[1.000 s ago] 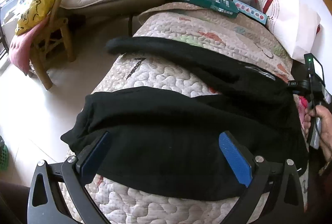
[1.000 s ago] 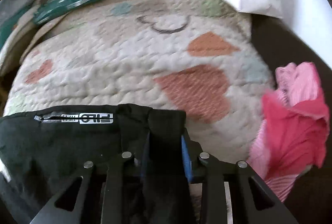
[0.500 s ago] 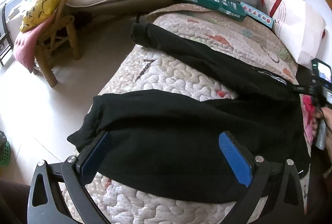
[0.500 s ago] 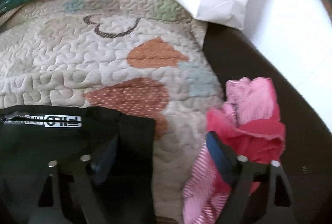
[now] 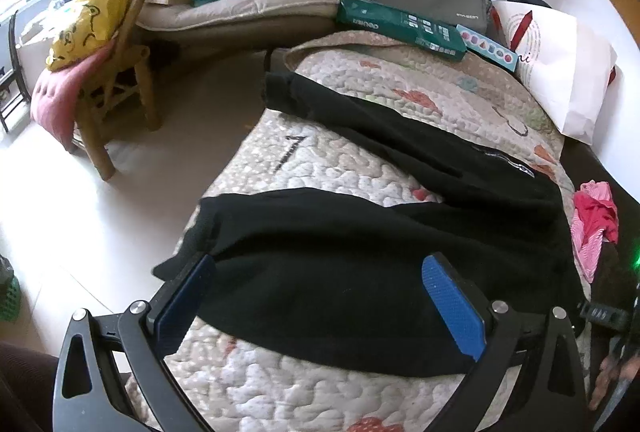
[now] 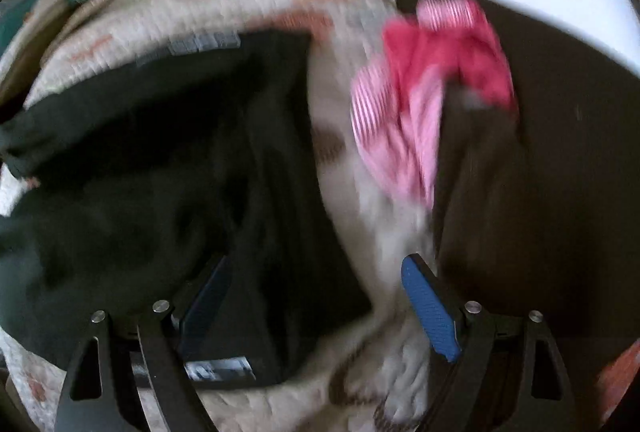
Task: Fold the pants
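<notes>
Left tongs (image 5: 320,306): wide open, holding nothing. They hang over the near leg of the pants.
Right tongs (image 6: 316,304): wide open too, holding nothing. They sit low over the top end of the pants. This view is blurry.
Pants (image 5: 360,264): black, lying on the quilt (image 5: 344,168). The two legs are spread apart like a V, with the quilt showing between them.
Far leg: it reaches to the quilt's left edge.
Near leg: its end hangs a bit over the left edge.
Pink cloth (image 5: 594,228): bunched up just beside the top end of the pants.
White bag (image 5: 564,72): at the far right of the quilt.
Green box (image 5: 400,26): at the far end of the quilt.
Wooden chair (image 5: 116,84): on the floor to the left.
</notes>
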Available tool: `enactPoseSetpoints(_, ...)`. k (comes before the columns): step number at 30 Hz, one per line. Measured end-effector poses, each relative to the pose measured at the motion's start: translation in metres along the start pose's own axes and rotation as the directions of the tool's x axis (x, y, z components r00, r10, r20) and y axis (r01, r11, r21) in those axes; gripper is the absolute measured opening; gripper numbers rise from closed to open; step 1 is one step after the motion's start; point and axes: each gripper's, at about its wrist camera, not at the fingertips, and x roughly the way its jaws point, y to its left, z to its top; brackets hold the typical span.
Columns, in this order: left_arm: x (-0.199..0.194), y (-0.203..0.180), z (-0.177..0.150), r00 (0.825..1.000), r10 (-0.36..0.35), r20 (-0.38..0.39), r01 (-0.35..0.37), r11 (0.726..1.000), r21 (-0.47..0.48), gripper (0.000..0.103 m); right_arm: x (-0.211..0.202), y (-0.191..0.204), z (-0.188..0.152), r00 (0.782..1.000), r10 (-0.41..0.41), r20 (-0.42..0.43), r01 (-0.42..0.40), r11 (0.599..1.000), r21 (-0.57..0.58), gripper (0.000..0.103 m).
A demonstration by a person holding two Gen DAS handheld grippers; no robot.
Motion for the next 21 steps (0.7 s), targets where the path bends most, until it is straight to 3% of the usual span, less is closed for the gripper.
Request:
enactPoseSetpoints(2,-0.003,0.005,-0.001,1.000,0.013,0.008,-0.013,1.000,-0.009,0.103,0.008,0.001,-0.012,1.000,0.022,-0.021,-0.022,1.000,0.001,0.048)
enactPoseSetpoints(3,-0.004,0.009,0.000,1.000,0.022,0.010,-0.022,1.000,-0.018,0.103,0.008,0.002,-0.015,0.999,0.031,-0.020,-0.031,1.000,0.000,0.047)
enactPoseSetpoints(5,-0.004,0.017,-0.001,0.999,0.039,0.005,-0.038,0.998,-0.043,0.103,-0.003,0.004,-0.015,1.000,0.023,0.006,-0.023,0.999,-0.022,0.027)
enactPoseSetpoints(6,-0.004,0.020,-0.001,0.999,0.044,0.001,-0.044,0.998,-0.054,0.103,-0.009,0.006,-0.016,1.000,0.011,0.013,-0.010,0.999,-0.045,0.024)
enactPoseSetpoints(7,-0.003,0.024,0.000,0.999,0.052,-0.006,-0.052,0.996,-0.068,0.103,-0.017,0.008,-0.019,1.000,-0.017,0.018,0.019,0.997,-0.078,0.021)
enactPoseSetpoints(8,-0.002,0.028,0.000,0.998,0.060,-0.016,-0.061,0.995,-0.083,0.103,-0.021,0.009,-0.020,0.999,-0.036,0.021,0.038,0.995,-0.092,0.007)
enactPoseSetpoints(9,-0.001,0.032,-0.001,0.998,0.061,-0.024,-0.063,0.993,-0.095,0.103,-0.026,0.009,-0.022,0.996,-0.082,0.029,0.085,0.990,-0.112,0.001)
enactPoseSetpoints(11,0.001,0.038,-0.001,0.998,0.052,-0.042,-0.056,0.991,-0.124,0.103,-0.039,0.000,-0.032,0.968,-0.238,0.078,0.247,0.959,-0.143,0.000)
enactPoseSetpoints(15,0.000,0.042,-0.001,0.997,0.057,-0.045,-0.063,0.987,-0.149,0.103,-0.050,-0.039,-0.039,0.968,-0.250,0.015,0.250,0.967,-0.050,0.000)
enactPoseSetpoints(16,0.000,0.042,-0.001,0.997,0.057,-0.043,-0.062,0.987,-0.149,0.103,-0.054,-0.039,-0.037,0.980,-0.200,0.026,0.201,0.979,-0.044,0.003)
enactPoseSetpoints(18,0.000,0.039,-0.002,0.997,0.061,-0.041,-0.066,0.989,-0.134,0.103,-0.061,-0.029,-0.034,0.992,-0.107,0.068,0.112,0.991,-0.076,0.017)
enactPoseSetpoints(20,0.000,0.036,-0.003,0.997,0.072,-0.037,-0.076,0.991,-0.114,0.103,-0.056,-0.019,-0.027,0.998,-0.001,0.070,0.006,0.998,-0.070,0.096)
enactPoseSetpoints(21,0.000,0.035,-0.003,0.997,0.075,-0.035,-0.078,0.991,-0.107,0.103,-0.053,-0.017,-0.025,0.997,0.020,0.075,-0.016,0.999,-0.045,0.100)
